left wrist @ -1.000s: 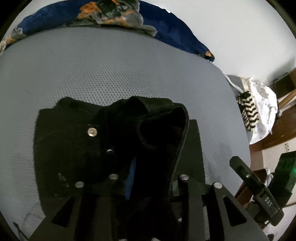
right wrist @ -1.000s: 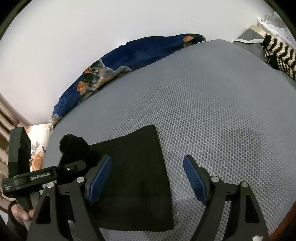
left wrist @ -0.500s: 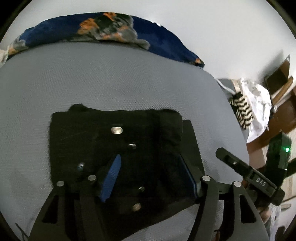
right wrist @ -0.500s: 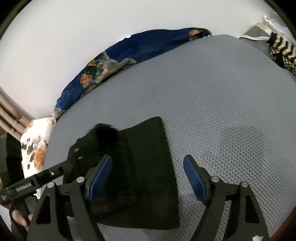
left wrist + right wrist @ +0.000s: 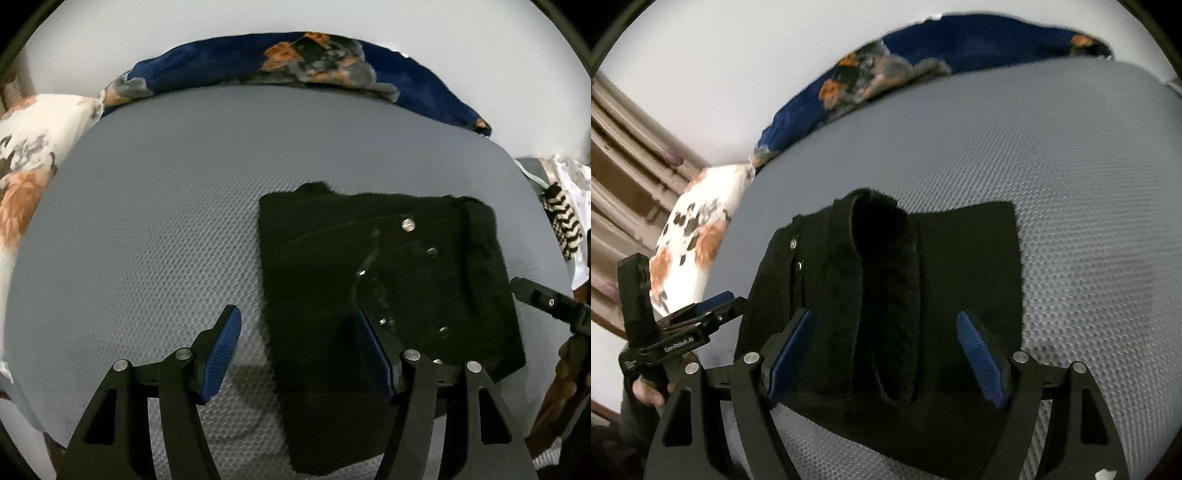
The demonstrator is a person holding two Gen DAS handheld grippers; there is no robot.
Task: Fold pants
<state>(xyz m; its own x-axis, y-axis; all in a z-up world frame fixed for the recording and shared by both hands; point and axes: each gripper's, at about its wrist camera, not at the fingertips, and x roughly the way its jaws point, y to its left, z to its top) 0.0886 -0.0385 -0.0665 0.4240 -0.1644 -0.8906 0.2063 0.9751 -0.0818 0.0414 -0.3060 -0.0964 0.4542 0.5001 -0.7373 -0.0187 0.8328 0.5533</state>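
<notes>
The black pants [image 5: 384, 280] lie folded in a compact rectangle on the grey mesh bed surface [image 5: 166, 221], with silver buttons facing up. In the right wrist view the pants [image 5: 886, 295] show a thick rolled waistband on top. My left gripper [image 5: 299, 354] is open and empty, above the pants' left edge. My right gripper [image 5: 886, 358] is open and empty, hovering over the near part of the pants. The left gripper also shows in the right wrist view [image 5: 713, 310], at the pants' left side.
A blue floral blanket [image 5: 295, 62] lies along the far edge by the white wall. A white and orange floral pillow [image 5: 26, 173] is at the left. Striped and white cloth [image 5: 561, 218] lies at the right. A wooden headboard [image 5: 624, 177] stands at the left.
My left gripper let go of the pants' folded part, opened and drew back to the left. The pants now lie flat. My right gripper moved over the pants.
</notes>
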